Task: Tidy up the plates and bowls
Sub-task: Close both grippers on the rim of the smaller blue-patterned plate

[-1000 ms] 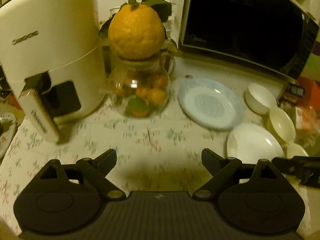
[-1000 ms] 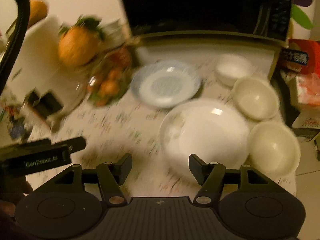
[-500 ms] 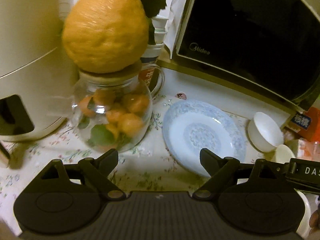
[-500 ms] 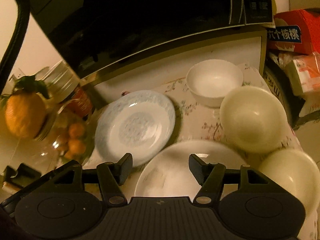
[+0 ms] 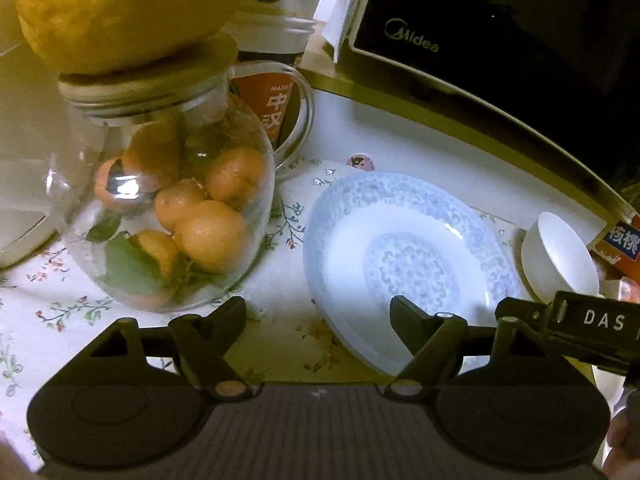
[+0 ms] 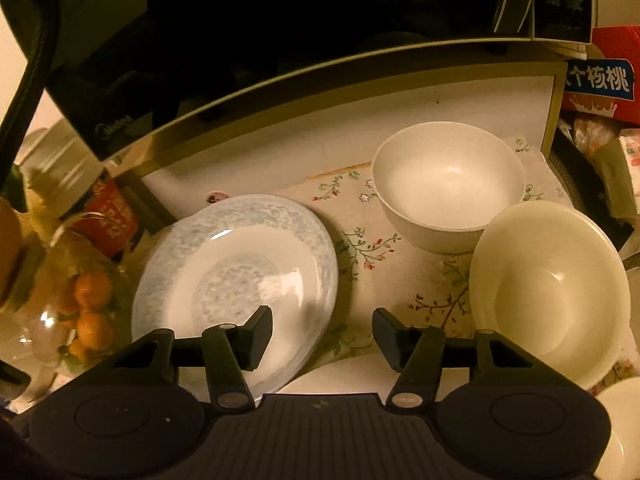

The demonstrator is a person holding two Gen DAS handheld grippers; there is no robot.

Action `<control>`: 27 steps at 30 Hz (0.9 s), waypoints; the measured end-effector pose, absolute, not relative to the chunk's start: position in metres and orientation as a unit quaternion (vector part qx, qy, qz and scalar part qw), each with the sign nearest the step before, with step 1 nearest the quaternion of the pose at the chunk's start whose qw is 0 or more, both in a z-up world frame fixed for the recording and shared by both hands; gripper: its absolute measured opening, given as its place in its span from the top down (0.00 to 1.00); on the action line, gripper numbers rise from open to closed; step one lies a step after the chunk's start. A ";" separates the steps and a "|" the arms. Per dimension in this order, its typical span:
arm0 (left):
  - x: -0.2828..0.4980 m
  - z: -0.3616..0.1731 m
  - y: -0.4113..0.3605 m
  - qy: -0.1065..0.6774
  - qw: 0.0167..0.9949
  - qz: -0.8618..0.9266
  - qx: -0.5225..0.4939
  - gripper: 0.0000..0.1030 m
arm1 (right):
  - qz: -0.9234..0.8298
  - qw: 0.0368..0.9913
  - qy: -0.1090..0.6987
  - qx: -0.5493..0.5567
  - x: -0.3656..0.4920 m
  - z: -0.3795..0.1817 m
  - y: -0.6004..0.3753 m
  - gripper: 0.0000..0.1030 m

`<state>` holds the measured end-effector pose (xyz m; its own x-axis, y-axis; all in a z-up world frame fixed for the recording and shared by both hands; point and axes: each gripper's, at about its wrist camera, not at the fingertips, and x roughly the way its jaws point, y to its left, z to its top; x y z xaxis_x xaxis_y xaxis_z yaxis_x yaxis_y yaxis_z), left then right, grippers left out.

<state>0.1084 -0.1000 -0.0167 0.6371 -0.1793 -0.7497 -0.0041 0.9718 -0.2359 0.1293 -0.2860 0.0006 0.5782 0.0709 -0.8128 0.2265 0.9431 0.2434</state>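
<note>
A blue-patterned plate [image 5: 408, 256] lies on the flowered cloth in front of the microwave; it also shows in the right wrist view [image 6: 236, 276]. My left gripper [image 5: 318, 312] is open and empty, its right finger over the plate's near rim. My right gripper [image 6: 322, 326] is open and empty, its left finger over the plate's right side. A white bowl [image 6: 448, 184] stands behind, a cream bowl [image 6: 552, 292] to the right. A plain white plate [image 6: 340, 376] lies mostly hidden under the right gripper. Another bowl's rim [image 6: 620, 424] shows at the lower right.
A glass jar of oranges [image 5: 168, 208] with a big citrus fruit [image 5: 120, 8] on its lid stands just left of the plate. A black microwave [image 5: 500, 40] fills the back. A red box [image 6: 600, 76] and packets crowd the right edge.
Both grippers have moved forward and down toward the blue-patterned plate. The white appliance has slid out of the left view; the plain white plate is now under the right gripper.
</note>
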 end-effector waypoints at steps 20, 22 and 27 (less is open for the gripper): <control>0.124 -0.031 -0.109 0.404 0.908 -0.058 -0.091 0.56 | -0.060 0.875 0.457 0.147 0.144 -0.021 -0.281 0.56; 0.126 -0.035 -0.112 0.414 0.904 -0.073 -0.084 0.68 | -0.058 0.877 0.455 0.141 0.146 -0.023 -0.278 0.58; 0.126 -0.034 -0.110 0.411 0.904 -0.069 -0.095 0.72 | -0.055 0.878 0.452 0.145 0.148 -0.024 -0.279 0.69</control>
<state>0.1255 -0.1096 -0.0336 0.6525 -0.2039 -0.7299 0.0472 0.9722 -0.2293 0.1478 -0.2789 -0.0245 0.5853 0.0339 -0.8101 0.2277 0.9520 0.2044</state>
